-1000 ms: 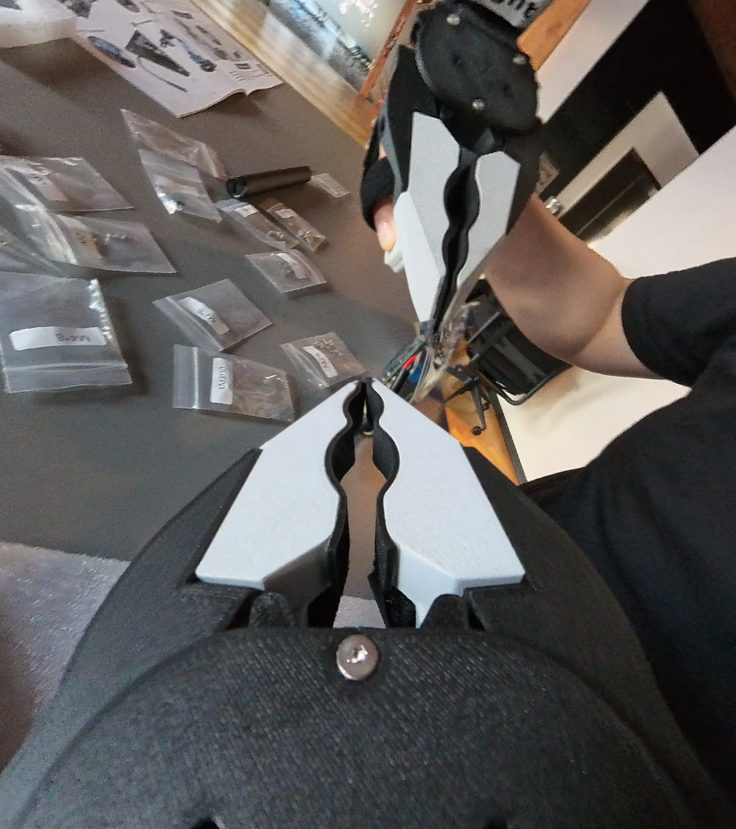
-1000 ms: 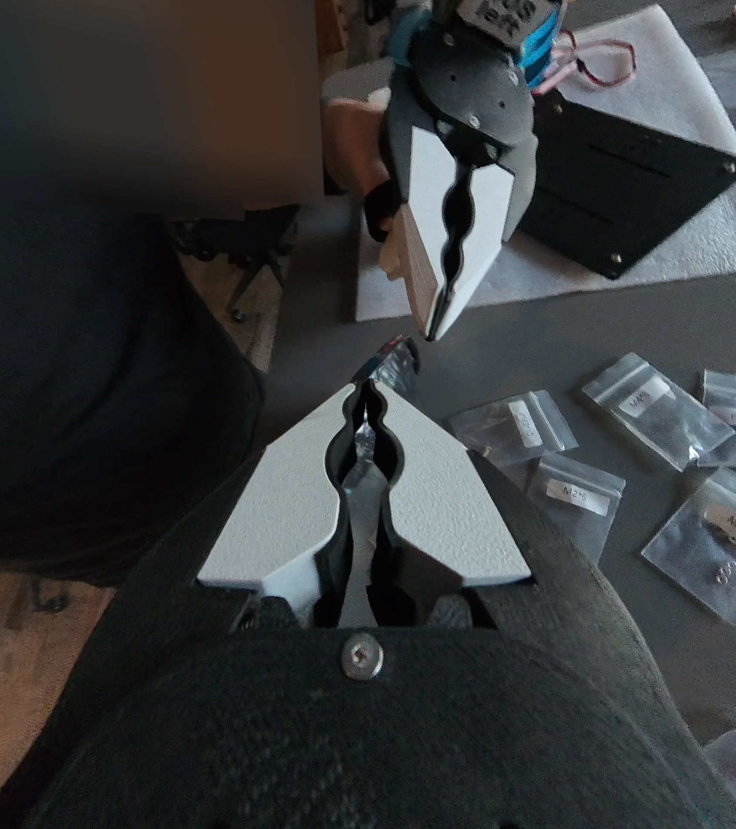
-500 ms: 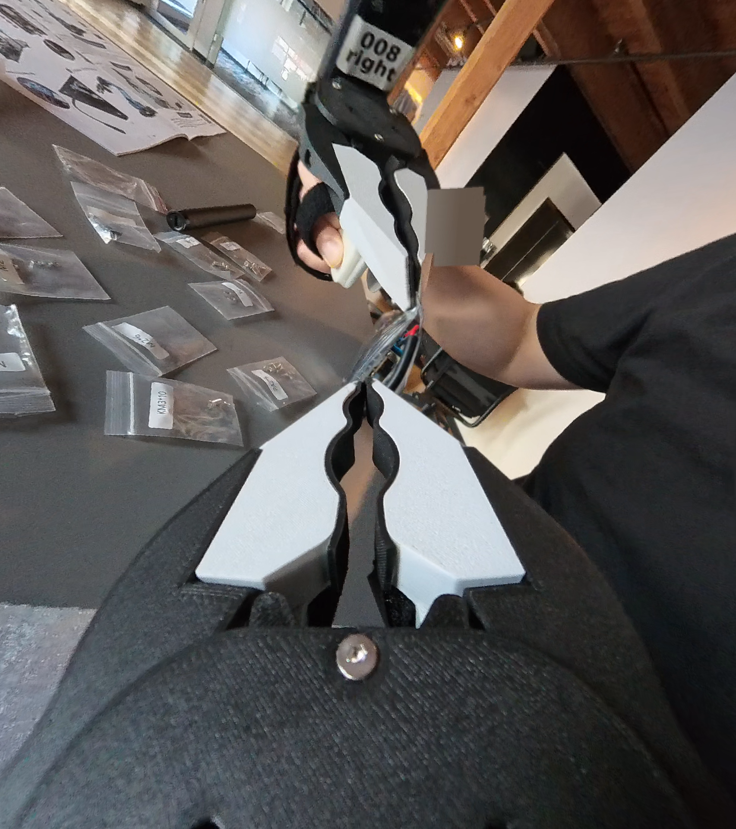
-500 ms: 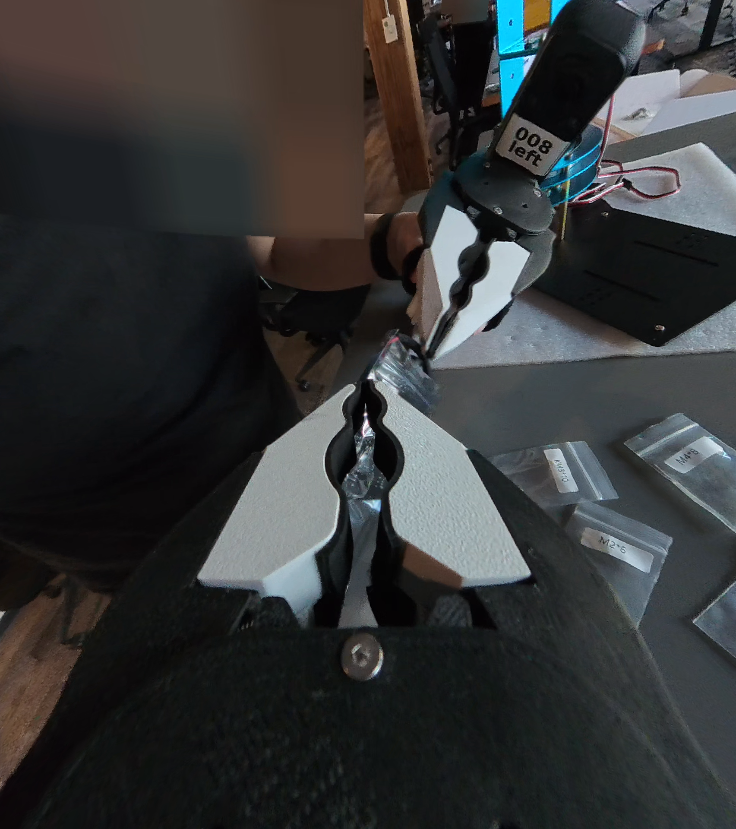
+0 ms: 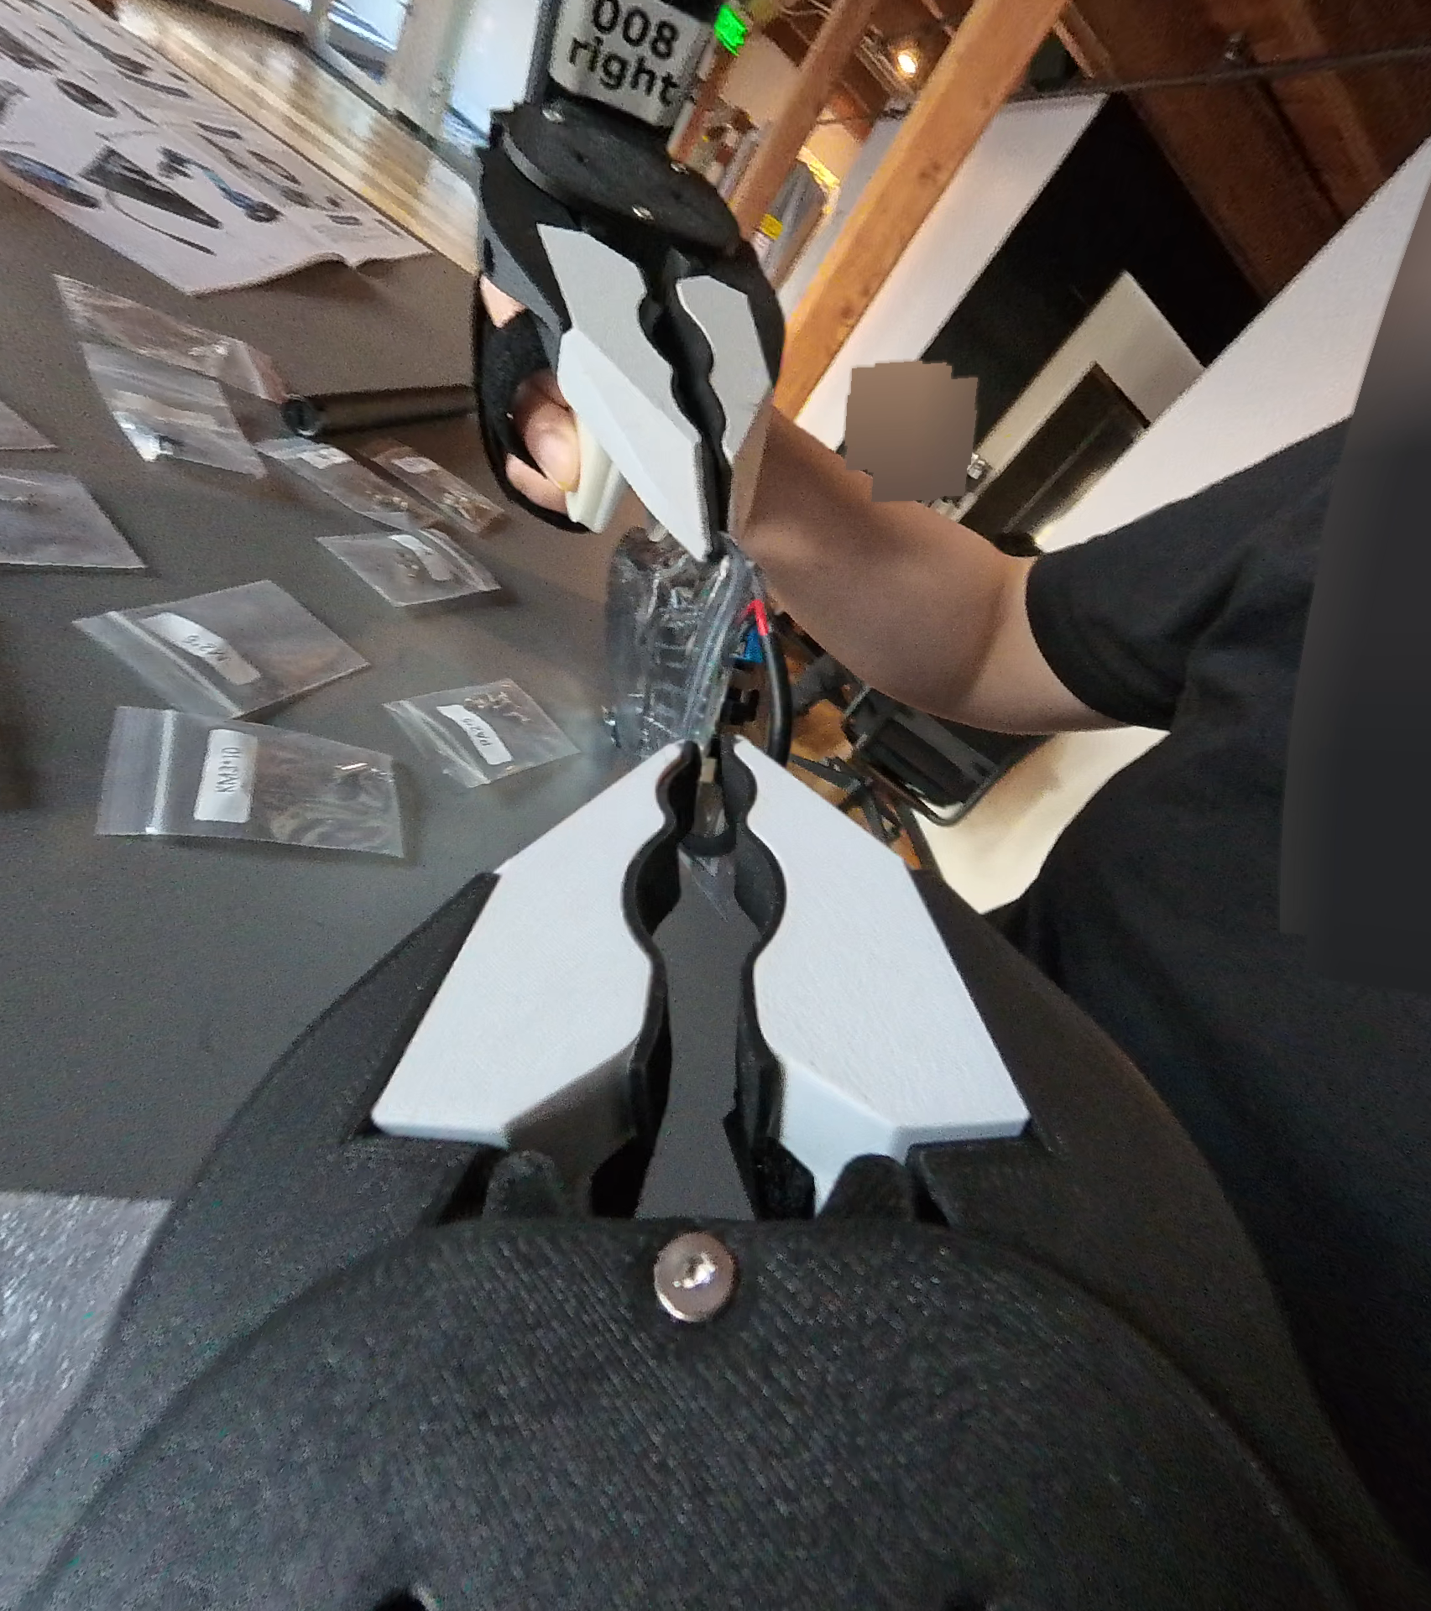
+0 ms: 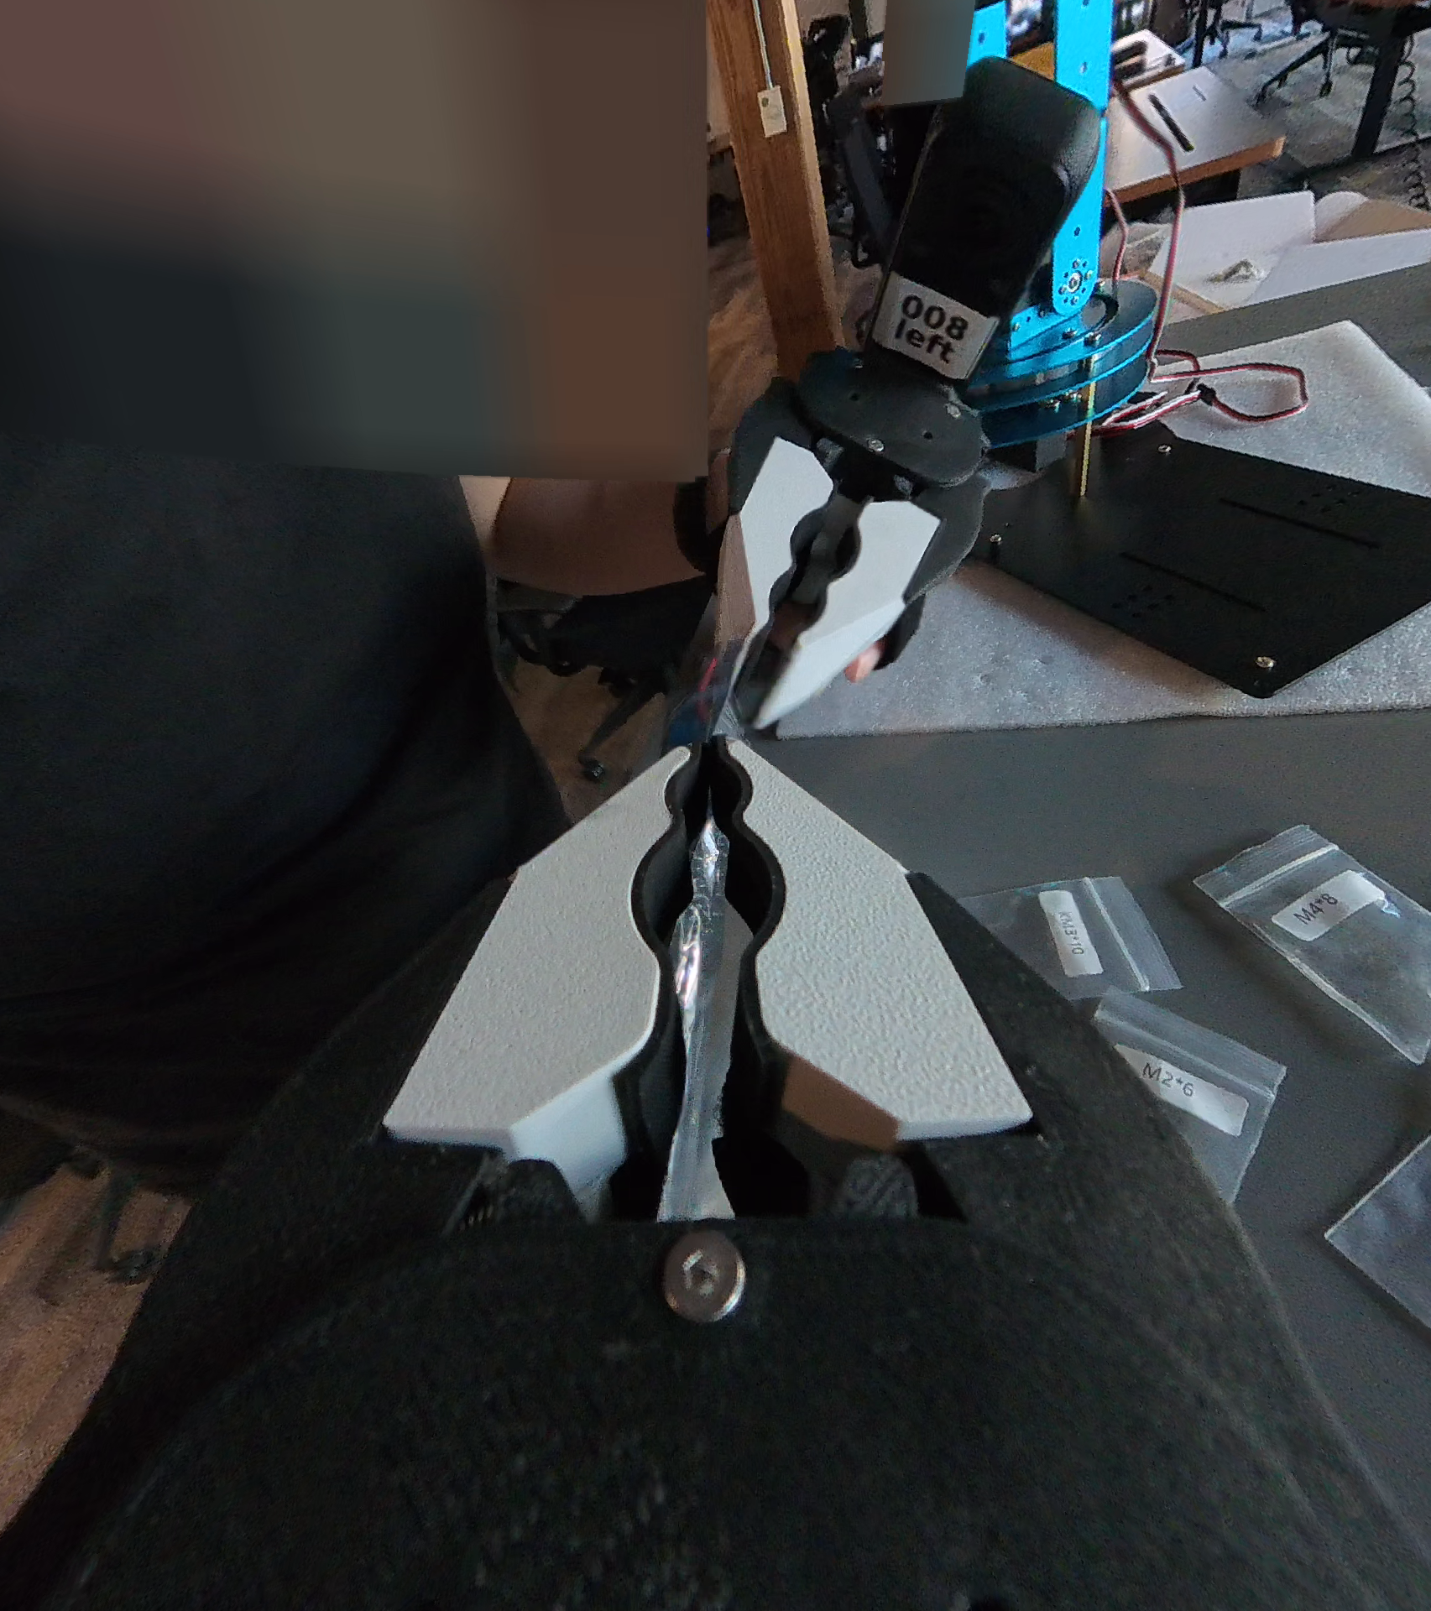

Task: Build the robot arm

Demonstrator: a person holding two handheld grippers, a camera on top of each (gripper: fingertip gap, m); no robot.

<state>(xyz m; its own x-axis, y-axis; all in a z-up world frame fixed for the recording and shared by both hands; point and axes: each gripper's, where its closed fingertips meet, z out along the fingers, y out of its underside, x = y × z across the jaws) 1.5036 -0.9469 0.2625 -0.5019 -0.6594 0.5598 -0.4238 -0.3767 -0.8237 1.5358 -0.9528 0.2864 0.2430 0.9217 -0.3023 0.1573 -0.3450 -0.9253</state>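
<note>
In the left wrist view, the left gripper (image 5: 707, 767) has its jaws closed on the near end of a clear plastic bag (image 5: 672, 645). The bag hangs in the air between both grippers, and inside it there are black, red and blue wires. The right gripper (image 5: 716, 540) comes down from the top of the picture and pinches the far end of the same bag; a hand (image 5: 537, 418) in a black fingerless glove holds it. On the left, a dark grey table (image 5: 84, 959) carries many small zip bags (image 5: 249, 785) with white labels, and far behind them lies a printed paper sheet (image 5: 171, 200). A piece of white foam (image 5: 5, 1334) is at the near left corner.

In the right wrist view, the right gripper (image 6: 712, 754) is closed on the bag, and a strip of crumpled plastic (image 6: 698, 976) runs back between its fingers. The left gripper (image 6: 751, 710) meets it just ahead, tip almost to tip, also clamped on the bag. To the far right a black plate (image 6: 1270, 558) rests on a white foam sheet (image 6: 999, 662), with a blue metal assembly (image 6: 1069, 322) on it. More labelled bags (image 6: 1339, 941) lie on the near right.
</note>
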